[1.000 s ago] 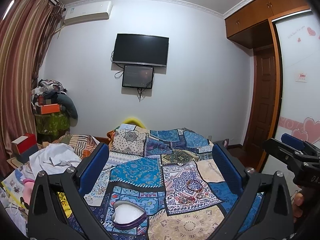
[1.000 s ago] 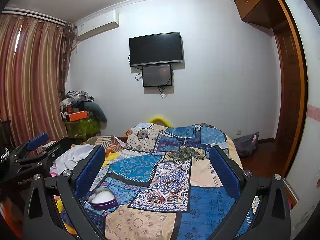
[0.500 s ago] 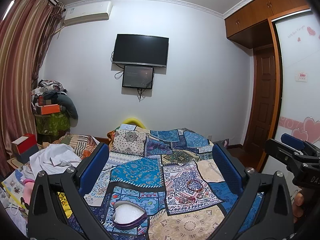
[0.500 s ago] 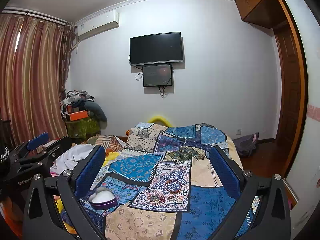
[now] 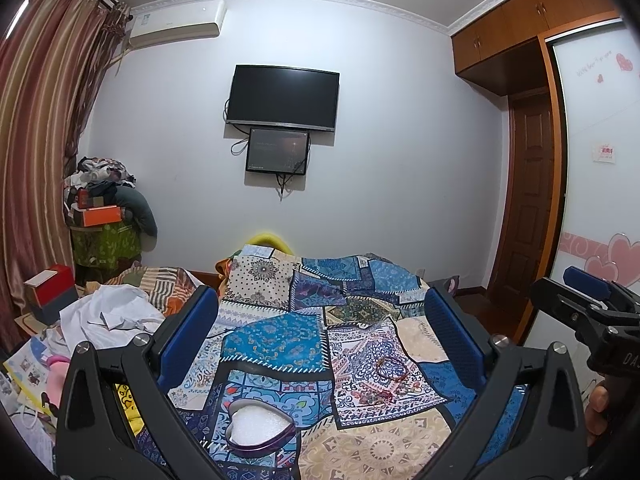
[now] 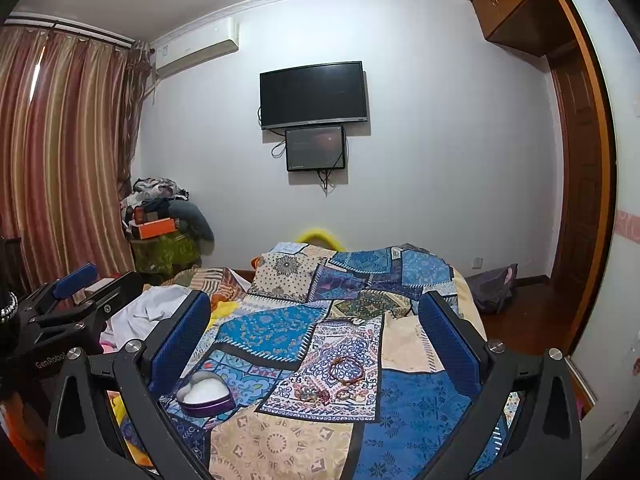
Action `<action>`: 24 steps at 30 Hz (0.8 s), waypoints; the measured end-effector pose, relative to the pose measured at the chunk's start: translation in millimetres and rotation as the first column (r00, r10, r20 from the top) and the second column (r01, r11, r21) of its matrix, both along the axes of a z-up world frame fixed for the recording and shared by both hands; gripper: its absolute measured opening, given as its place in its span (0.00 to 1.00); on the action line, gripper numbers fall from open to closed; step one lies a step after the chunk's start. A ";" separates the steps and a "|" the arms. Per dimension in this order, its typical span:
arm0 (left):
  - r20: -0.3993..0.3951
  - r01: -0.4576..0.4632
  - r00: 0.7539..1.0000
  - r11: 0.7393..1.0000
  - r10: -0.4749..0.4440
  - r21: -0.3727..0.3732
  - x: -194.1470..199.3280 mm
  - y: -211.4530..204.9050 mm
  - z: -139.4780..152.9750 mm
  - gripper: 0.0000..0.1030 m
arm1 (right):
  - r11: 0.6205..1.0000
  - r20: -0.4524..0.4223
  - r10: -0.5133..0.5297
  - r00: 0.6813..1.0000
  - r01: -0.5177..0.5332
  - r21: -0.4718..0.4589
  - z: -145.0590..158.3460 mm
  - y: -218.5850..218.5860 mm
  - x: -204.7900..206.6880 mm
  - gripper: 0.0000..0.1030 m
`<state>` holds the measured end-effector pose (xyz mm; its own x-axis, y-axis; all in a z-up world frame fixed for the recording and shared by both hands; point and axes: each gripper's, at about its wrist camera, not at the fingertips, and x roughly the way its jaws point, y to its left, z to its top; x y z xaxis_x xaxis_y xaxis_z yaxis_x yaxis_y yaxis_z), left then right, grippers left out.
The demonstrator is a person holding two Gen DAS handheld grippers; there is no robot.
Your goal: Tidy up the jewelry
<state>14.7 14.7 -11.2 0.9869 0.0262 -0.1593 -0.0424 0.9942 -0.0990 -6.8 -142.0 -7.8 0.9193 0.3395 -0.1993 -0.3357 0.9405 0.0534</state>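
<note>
- On the bed [image 5: 384,448], a patchwork quilt [image 5: 276,340] of blue, cream and patterned squares carries everything for the task.
- Near the front left of the quilt sits an open heart-shaped box [image 5: 260,430] with a purple wall and a white lining; the right wrist view shows it too [image 6: 205,394].
- To the right of the box, apart from it, the jewelry [image 5: 390,378] lies loose on a blue-and-white patch: a reddish bracelet with smaller rings and beads just in front of it [image 6: 334,384].
- Left gripper [image 5: 320,344] hovers above the quilt, its blue-padded fingers [image 5: 188,336] spread wide with nothing between them.
- Right gripper [image 6: 316,342] hangs likewise over the bed, fingers [image 6: 448,340] far apart and empty.
- Behind the bed, a dark television [image 5: 283,98] hangs on the white wall over a smaller screen [image 5: 278,151].
</note>
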 end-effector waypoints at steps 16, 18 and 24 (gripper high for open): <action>-0.019 0.001 1.000 1.000 -0.001 -0.006 6.5 3.9 -4.7 1.00 | 1.000 -0.035 0.003 0.999 -0.004 -0.012 -5.7 4.5 10.1 1.00; -0.028 0.001 1.000 1.000 -0.001 -0.007 9.8 4.9 -7.2 1.00 | 1.000 -0.047 0.003 0.999 -0.004 -0.014 -7.8 5.1 13.5 1.00; -0.073 0.015 0.997 1.000 -0.016 -0.015 30.6 6.5 -18.7 1.00 | 0.999 -0.096 -0.017 0.995 0.014 -0.031 -19.6 2.3 30.2 1.00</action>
